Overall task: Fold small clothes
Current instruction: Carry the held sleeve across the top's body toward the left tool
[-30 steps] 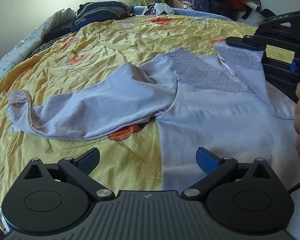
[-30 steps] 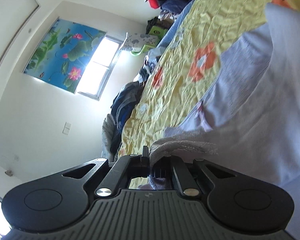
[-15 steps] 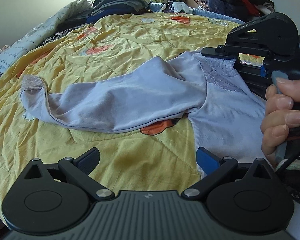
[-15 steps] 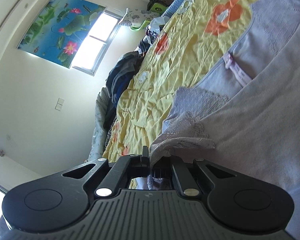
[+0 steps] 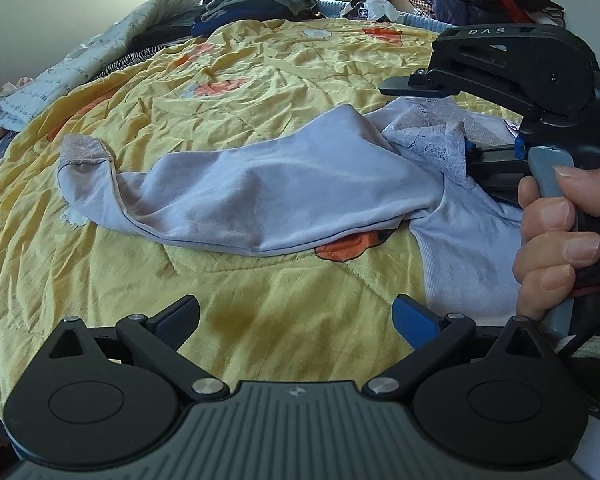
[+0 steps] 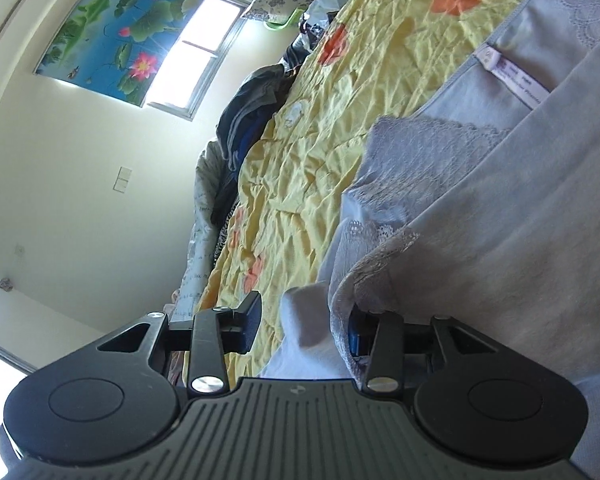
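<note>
Lace trim that the right gripper (image 6: 306, 328) had clamped a second ago now lay loose between parted jaws: they had just been opening, and the folded edge of the pale lilac long-sleeved top (image 5: 284, 196) leaned against the right-hand finger only, the left-hand pad (image 6: 250, 322) standing clear of the cloth. Over that second the shoulder of the top had been carried across its own body, so the lace yoke, spread flat earlier, sat bunched in a ridge just beside the right gripper. The right hand (image 5: 556, 240), barely at the picture's edge before, had come well into the left wrist view, fingers wrapped on the handle.

The top lay on the crumpled yellow quilt with orange flowers (image 5: 228, 92), towards its right side in the left wrist view. Its sleeve ran long and nearly level across the picture, cuff (image 5: 84, 148) pointing left, shoulder end rising to the right under the lace. The body stretched down towards the camera at the right.

The left gripper (image 5: 296, 316) hovered over bare quilt, jaws wide apart and gripping nothing.
</note>
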Available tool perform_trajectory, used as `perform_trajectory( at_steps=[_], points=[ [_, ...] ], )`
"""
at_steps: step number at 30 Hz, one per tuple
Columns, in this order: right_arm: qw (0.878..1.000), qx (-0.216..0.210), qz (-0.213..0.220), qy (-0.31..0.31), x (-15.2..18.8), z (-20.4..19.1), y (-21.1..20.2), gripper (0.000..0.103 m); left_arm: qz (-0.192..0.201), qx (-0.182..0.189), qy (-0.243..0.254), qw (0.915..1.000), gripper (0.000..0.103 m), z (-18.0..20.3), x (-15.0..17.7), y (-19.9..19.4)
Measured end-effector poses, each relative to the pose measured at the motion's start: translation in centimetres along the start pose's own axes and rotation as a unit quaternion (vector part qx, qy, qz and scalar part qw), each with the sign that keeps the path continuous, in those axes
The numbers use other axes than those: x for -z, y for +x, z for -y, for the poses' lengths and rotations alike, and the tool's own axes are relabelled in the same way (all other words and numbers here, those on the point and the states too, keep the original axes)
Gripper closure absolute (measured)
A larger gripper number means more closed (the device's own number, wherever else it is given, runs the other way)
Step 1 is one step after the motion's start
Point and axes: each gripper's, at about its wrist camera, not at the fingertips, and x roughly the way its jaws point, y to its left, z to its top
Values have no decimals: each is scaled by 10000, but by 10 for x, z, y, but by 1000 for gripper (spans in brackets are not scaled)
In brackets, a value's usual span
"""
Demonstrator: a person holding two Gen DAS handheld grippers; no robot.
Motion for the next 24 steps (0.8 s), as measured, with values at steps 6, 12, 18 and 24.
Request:
perform_trajectory(
  at_steps=[6, 12, 18, 24],
  points=[
    [9972, -264, -345, -602, 4, -23, 0, 47, -13, -38, -56, 10000, 0, -5, 1, -1],
    [9969, -343, -348, -614, 4, -28, -16, 47, -41, -119, -102, 9999, 0, -12, 2, 1],
    [9963, 227, -615, -557, 9, -15, -8, 42, -73, -141, -158, 9997, 0, -16, 2, 1],
    [9943, -34, -484, -946, 15, -33, -24, 42, 7, -266, -250, 9993, 0, -26, 0, -1]
  ],
)
